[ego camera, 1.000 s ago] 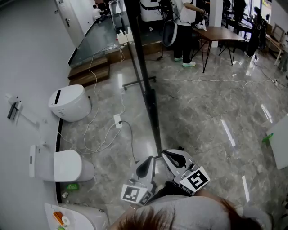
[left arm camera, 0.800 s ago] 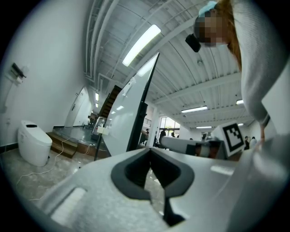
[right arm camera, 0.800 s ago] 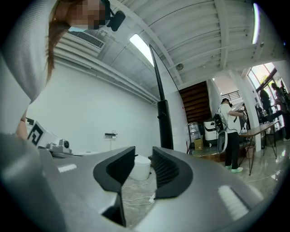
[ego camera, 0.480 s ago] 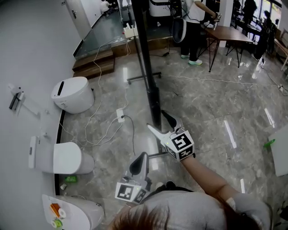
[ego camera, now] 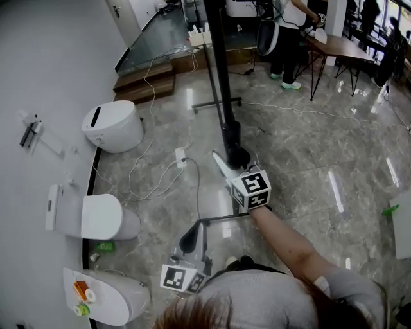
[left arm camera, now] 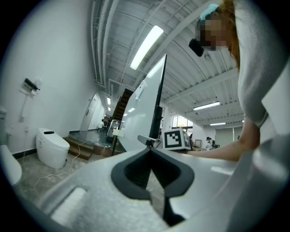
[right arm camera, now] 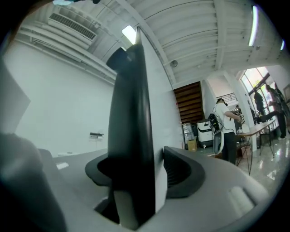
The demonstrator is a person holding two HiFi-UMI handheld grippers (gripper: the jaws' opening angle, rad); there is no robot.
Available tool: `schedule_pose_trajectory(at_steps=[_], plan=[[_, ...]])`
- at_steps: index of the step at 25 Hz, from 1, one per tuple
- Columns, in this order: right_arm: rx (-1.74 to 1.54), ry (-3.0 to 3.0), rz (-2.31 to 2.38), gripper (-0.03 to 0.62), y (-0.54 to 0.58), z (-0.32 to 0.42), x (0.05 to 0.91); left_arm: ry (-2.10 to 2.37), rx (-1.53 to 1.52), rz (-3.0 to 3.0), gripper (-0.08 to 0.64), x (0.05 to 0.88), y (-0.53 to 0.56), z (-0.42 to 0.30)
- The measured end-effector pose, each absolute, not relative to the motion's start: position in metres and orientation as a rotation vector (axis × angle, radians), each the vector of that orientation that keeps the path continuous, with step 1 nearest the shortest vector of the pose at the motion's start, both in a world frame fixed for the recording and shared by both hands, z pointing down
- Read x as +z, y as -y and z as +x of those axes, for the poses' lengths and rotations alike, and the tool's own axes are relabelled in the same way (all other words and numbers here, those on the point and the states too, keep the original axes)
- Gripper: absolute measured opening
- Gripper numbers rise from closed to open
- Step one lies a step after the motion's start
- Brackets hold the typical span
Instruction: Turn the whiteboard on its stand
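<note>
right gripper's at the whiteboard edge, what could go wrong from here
1. The right gripper has its jaws closing around only the thin edge of the whiteboard. It might slip once the board swings.
2. A cable lies on the floor by the stand's foot and could snag if the stand shifts.

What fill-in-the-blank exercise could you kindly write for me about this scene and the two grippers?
1. The right gripper, its jaws closing, has the dark edge of the ____ between them.
2. The left gripper hangs low near the person's body with ____ between its jaws.
3. Far back, the person in the white top stands beside a wooden ____.

Missing words: whiteboard; nothing; table.
</note>
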State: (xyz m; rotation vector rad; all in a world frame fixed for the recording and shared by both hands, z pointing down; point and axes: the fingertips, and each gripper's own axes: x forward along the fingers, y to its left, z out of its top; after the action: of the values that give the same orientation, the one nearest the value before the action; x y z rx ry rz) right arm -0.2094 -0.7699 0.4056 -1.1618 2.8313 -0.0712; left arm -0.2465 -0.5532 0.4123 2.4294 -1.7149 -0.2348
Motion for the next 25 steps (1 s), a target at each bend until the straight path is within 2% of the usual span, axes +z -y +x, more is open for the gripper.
schedule_pose_trajectory(at_steps=[8, 25], plan=[[-0.173, -2.676, -1.337, 0.211, 0.775, -0.204, 0.406, 1.763, -0.228, 2.381, -0.003, 0.417, 0.542, -0.266], [-0.14, -2.657, -1.409, 0.184, 0.759, -0.2, 0.403, 1.72, -0.259, 2.411, -0.003, 0.411, 0.53, -0.276]])
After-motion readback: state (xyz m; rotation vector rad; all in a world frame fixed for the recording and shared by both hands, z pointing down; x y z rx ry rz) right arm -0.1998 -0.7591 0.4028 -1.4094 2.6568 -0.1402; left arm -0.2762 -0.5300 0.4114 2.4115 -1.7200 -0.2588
